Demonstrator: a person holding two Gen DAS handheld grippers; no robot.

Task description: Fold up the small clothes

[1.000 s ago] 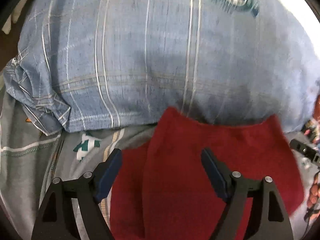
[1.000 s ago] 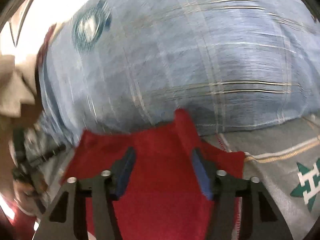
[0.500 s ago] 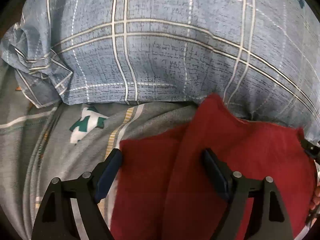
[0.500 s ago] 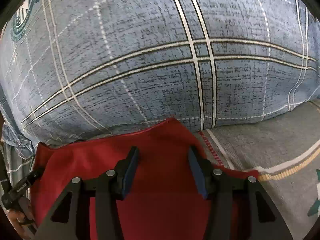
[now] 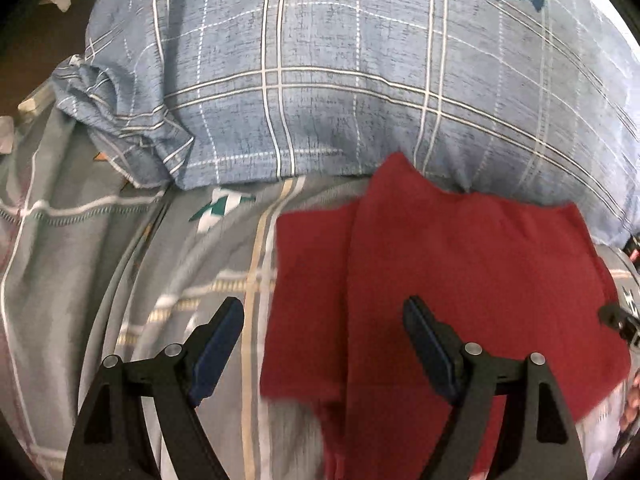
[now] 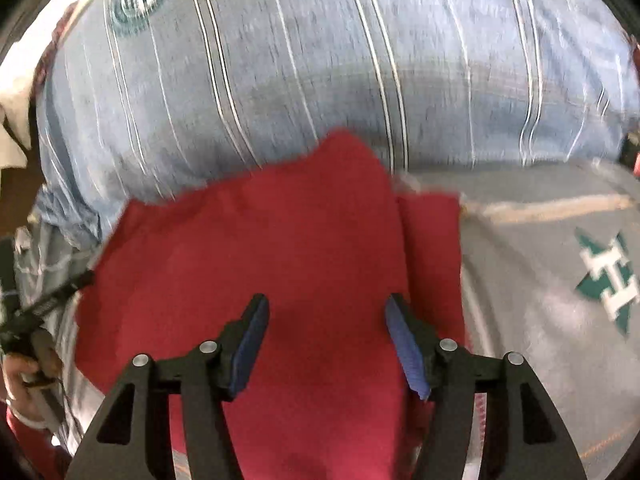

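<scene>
The blue plaid pillow point(image 5: 340, 80) fills the upper frame above the grey bedsheet point(image 5: 80, 264). The red garment point(image 5: 460, 264) lies centre-right, partly folded, its top edge against the pillow. Left gripper point(image 5: 324, 344) is released and empty; right gripper point(image 6: 326, 336) has just been opening, gripping nothing. Next, I judge, comes pinching an edge for another fold
</scene>
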